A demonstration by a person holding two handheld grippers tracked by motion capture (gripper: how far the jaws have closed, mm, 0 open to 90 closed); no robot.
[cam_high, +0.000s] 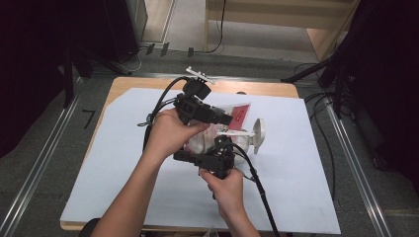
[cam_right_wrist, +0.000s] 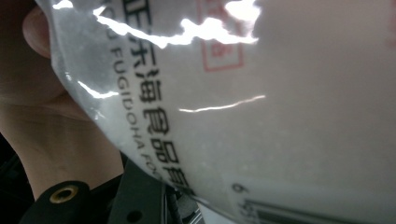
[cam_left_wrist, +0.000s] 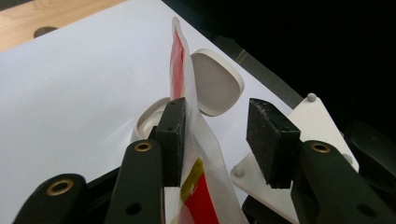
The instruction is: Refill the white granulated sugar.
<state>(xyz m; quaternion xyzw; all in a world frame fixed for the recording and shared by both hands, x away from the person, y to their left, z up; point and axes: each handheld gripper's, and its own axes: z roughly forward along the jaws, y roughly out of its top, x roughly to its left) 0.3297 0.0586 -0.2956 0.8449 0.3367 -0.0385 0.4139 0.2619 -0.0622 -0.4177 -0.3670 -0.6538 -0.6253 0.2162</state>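
Note:
A clear plastic bag [cam_high: 200, 140] of white powder, with a red printed top [cam_high: 240, 111], stands between my two grippers at the middle of the table. In the left gripper view the bag's flat top [cam_left_wrist: 180, 60] rises between the jaws of my left gripper [cam_left_wrist: 217, 140]. The left pad [cam_left_wrist: 172, 140] rests against the film and the right pad stands well apart, so that gripper is open. My right gripper [cam_high: 190, 152] comes at the bag's full body from the near side. The bag [cam_right_wrist: 280, 116] lies deep between its jaws, close against the camera, and is held there.
A white container with its lid [cam_high: 258, 134] swung open sits just right of the bag; its base [cam_left_wrist: 147, 123] and lid [cam_left_wrist: 217, 81] lie beyond the left jaws. A white sheet [cam_high: 296, 187] covers the wooden table [cam_high: 257, 88]. Black cables trail from both grippers.

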